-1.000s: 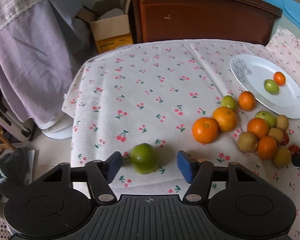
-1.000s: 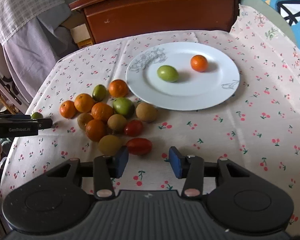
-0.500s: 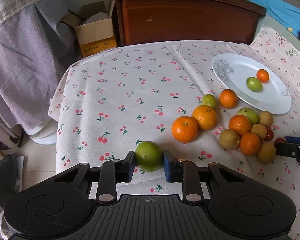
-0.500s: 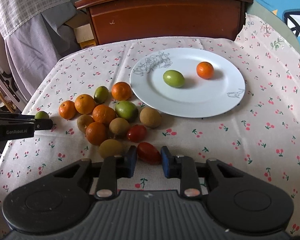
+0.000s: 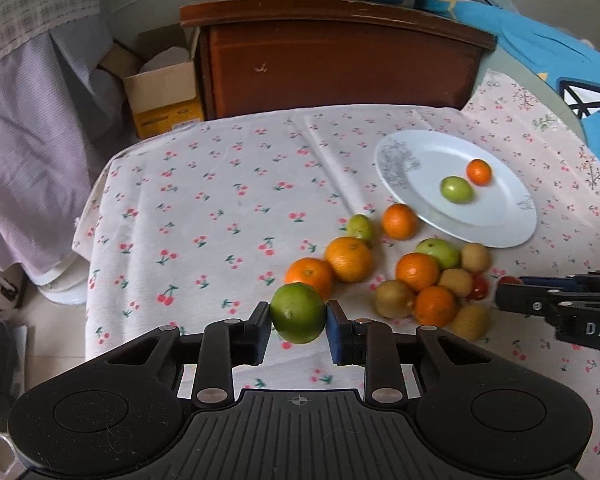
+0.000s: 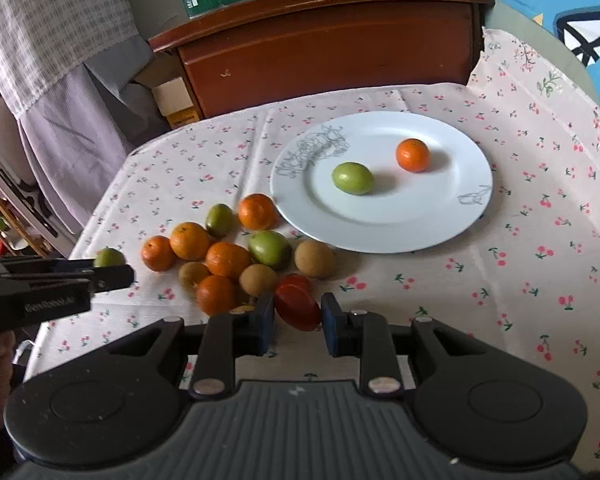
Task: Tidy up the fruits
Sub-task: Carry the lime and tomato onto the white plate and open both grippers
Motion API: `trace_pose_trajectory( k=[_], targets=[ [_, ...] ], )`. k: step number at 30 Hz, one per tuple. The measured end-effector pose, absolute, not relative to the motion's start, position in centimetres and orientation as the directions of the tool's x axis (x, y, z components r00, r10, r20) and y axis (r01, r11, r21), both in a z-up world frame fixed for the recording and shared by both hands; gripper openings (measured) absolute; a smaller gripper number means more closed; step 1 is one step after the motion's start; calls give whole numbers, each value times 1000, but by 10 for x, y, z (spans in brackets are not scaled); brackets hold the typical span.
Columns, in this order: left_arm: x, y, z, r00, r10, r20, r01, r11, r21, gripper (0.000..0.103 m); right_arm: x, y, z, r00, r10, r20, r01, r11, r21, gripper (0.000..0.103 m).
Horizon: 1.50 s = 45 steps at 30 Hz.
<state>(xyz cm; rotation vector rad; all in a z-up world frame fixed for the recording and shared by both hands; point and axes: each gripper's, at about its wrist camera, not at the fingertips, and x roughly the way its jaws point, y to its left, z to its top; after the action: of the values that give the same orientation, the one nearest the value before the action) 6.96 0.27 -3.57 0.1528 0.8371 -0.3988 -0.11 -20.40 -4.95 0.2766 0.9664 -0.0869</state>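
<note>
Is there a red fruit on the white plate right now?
No, the white plate holds only a green fruit and a small orange.

Tabletop cloth (image 6: 500, 288): matt woven fabric, creased, printed with small cherries.
Plate (image 6: 452, 224): smooth, glossy white glaze.
Left tongs (image 5: 299, 326): matt black plastic, blue pads.
Green fruit (image 5: 298, 314): smooth, slight sheen.
Red tomato (image 6: 298, 307): glossy skin.
Cabinet (image 5: 340, 68): polished brown wood, scuffed.
Box (image 5: 162, 92): plain cardboard.

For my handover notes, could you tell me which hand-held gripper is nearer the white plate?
Right. The right hand-held gripper, shut on a red tomato, sits just before the white plate; the left hand-held gripper is beyond the fruit pile.
</note>
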Motion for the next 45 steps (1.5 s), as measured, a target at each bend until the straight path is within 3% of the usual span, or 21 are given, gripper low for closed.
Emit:
trace_pose_trajectory(
  k=[20,30,36,45],
  targets=[
    [68,-33,-10,604,-361,-711,443,893,-77,26,6,-204,-26,631,49,-774,183,960,210,25],
    [75,-55,21,646,-396,-653,493,869,-39,26,19,-230,2,675,25,-738,210,952,225,25],
    [95,-64,20,598,-437,-672,504,857,-109,26,30,-256,8,673,5,-739,271,929,252,25],
    [121,-89,-5,519,-431,-738,550,830,-98,27,42,-287,-18,594,-11,-805,409,865,290,25]
  ],
)
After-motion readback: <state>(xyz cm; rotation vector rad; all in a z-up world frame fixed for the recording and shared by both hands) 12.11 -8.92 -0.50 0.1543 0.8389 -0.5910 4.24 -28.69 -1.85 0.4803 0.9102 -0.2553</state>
